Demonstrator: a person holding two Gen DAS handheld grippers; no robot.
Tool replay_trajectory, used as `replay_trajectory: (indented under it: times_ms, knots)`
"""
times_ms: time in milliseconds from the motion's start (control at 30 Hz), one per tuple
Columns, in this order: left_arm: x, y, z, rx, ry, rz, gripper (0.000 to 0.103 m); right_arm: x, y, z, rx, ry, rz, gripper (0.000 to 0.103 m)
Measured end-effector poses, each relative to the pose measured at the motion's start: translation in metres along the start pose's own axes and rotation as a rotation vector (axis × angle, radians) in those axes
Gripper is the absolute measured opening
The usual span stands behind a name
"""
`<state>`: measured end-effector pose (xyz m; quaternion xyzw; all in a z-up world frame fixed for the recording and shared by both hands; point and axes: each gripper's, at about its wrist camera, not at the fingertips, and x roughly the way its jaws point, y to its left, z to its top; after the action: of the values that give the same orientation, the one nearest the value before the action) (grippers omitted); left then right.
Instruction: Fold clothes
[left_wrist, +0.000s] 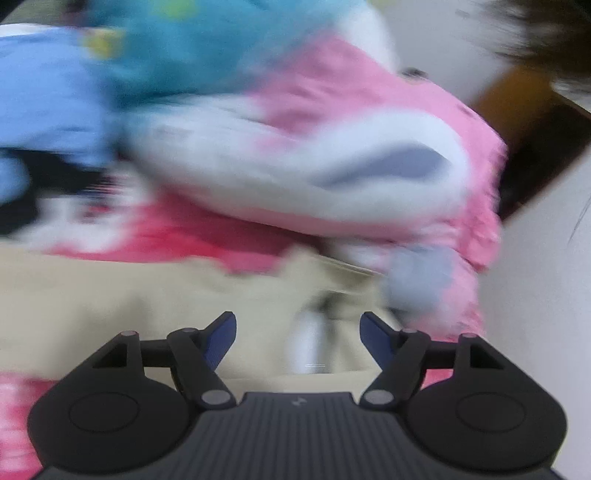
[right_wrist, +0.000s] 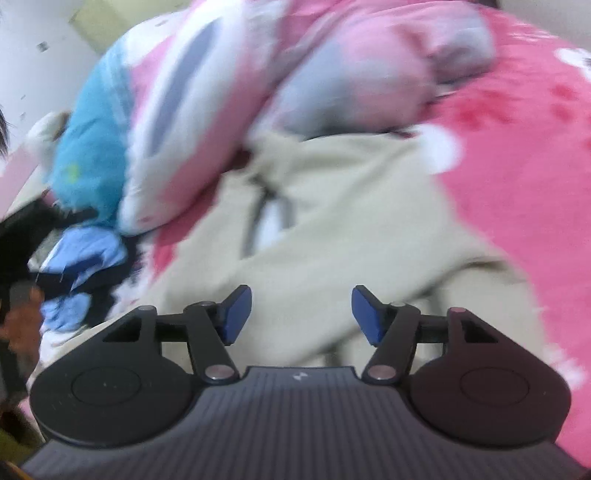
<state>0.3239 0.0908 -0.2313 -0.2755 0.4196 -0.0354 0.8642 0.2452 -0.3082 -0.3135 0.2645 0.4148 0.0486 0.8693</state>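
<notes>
A beige garment lies spread on a pink patterned bed cover; both views are motion-blurred. My left gripper is open and empty just above the beige cloth. In the right wrist view the same beige garment, with a dark-edged neck opening, fills the middle. My right gripper is open and empty over it. A light blue garment lies at the far left; it also shows in the right wrist view.
A pink-and-white bundle of bedding and a turquoise plush item are heaped behind the garment. A white wall stands at the right, with a dark wooden edge. Dark clothing and a hand show at the far left.
</notes>
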Motion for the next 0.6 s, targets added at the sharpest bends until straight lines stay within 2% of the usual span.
replay_trajectory:
  times_ms: [100, 167, 233, 300, 433, 600]
  knots:
    - [-0.041, 0.076, 0.009, -0.113, -0.040, 0.148, 0.075, 0.026, 0.050, -0.004, -0.032, 0.038, 0.052, 0.060]
    - [-0.055, 0.128, 0.006, -0.222, -0.062, 0.231, 0.075, 0.041, 0.079, -0.007, -0.043, 0.068, 0.080, 0.060]
    - [-0.065, 0.174, 0.003, -0.311, -0.091, 0.324, 0.070, 0.056, 0.105, -0.011, -0.055, 0.102, 0.098, 0.061]
    - [-0.073, 0.212, 0.003, -0.339, -0.134, 0.420, 0.068, 0.071, 0.128, -0.021, -0.073, 0.143, 0.103, 0.061]
    - [-0.093, 0.262, 0.014, -0.291, -0.204, 0.539, 0.070, 0.094, 0.167, -0.038, -0.118, 0.216, 0.120, 0.061]
    - [-0.089, 0.300, 0.033, -0.049, -0.160, 0.574, 0.076, 0.119, 0.207, -0.057, -0.174, 0.292, 0.154, 0.061]
